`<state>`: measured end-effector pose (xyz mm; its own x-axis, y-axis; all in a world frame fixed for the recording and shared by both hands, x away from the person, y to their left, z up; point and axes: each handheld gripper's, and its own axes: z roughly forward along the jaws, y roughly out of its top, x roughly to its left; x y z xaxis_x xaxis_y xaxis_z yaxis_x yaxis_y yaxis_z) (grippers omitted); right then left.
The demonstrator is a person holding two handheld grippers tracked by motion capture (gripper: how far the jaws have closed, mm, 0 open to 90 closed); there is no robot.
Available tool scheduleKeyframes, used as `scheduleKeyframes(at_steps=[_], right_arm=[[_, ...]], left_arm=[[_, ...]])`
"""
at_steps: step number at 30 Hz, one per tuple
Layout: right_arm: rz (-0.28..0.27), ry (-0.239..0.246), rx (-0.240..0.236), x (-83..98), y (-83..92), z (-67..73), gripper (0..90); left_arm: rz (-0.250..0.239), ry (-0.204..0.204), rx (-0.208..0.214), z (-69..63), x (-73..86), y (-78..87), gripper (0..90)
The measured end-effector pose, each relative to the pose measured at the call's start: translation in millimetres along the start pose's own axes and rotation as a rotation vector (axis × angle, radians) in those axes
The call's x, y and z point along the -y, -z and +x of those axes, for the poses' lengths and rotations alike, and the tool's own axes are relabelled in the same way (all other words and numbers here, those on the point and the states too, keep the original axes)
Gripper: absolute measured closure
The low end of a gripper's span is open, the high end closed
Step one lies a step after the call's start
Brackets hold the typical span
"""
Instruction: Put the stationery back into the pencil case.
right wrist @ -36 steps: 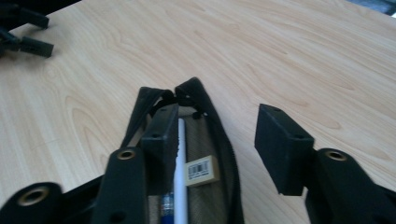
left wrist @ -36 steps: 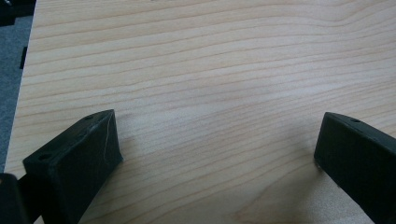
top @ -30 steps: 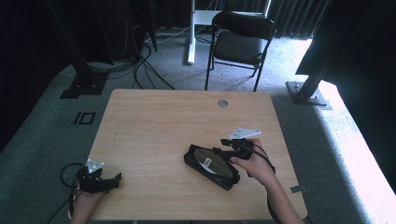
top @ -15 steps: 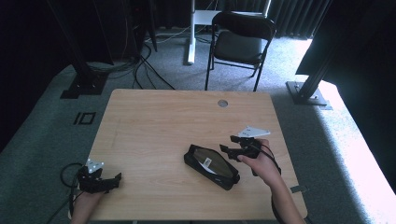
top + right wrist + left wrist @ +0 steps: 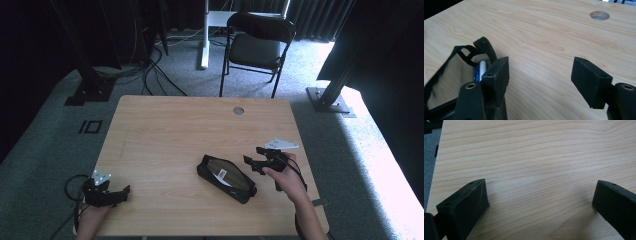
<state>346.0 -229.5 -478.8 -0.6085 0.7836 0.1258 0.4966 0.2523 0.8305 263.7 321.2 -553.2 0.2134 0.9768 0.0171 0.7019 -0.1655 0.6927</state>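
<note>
Grey carpet surrounds a pale wooden worktop (image 5: pixel 165 135) that fills the middle of the high view, with a black folding chair (image 5: pixel 257 47) at the top centre and cables (image 5: pixel 150 70) trailing across the floor at the upper left. A round hole (image 5: pixel 238 110) sits in the worktop near its far edge.

A black pouch (image 5: pixel 226 178) lies on the worktop at lower centre of the high view, angled from upper left to lower right, its mouth open and a white item (image 5: pixel 222 174) showing inside. In the right gripper view the pouch sits at the lower left, partly behind one jaw, with a white and blue item (image 5: pixel 480 70) visible in it.

At lower right of the high view, the right claw (image 5: pixel 254 162) is just beside the pouch's right end; its jaws have just been opening and stand wide, with bare wood between them.

At lower left, the left claw (image 5: pixel 120 192) rests at the worktop's edge, well apart from the pouch, jaws spread wide over bare wood.
</note>
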Motion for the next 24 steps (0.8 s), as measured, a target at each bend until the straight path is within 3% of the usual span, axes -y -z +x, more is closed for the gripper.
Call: scheduleKeyframes(at_steps=[24], right_arm=[[0.025,-0.074,0.155,47.1,12.7,-31.9,22.3]], left_arm=[[0.000,0.000,0.000,0.0,0.0,0.0,0.6]])
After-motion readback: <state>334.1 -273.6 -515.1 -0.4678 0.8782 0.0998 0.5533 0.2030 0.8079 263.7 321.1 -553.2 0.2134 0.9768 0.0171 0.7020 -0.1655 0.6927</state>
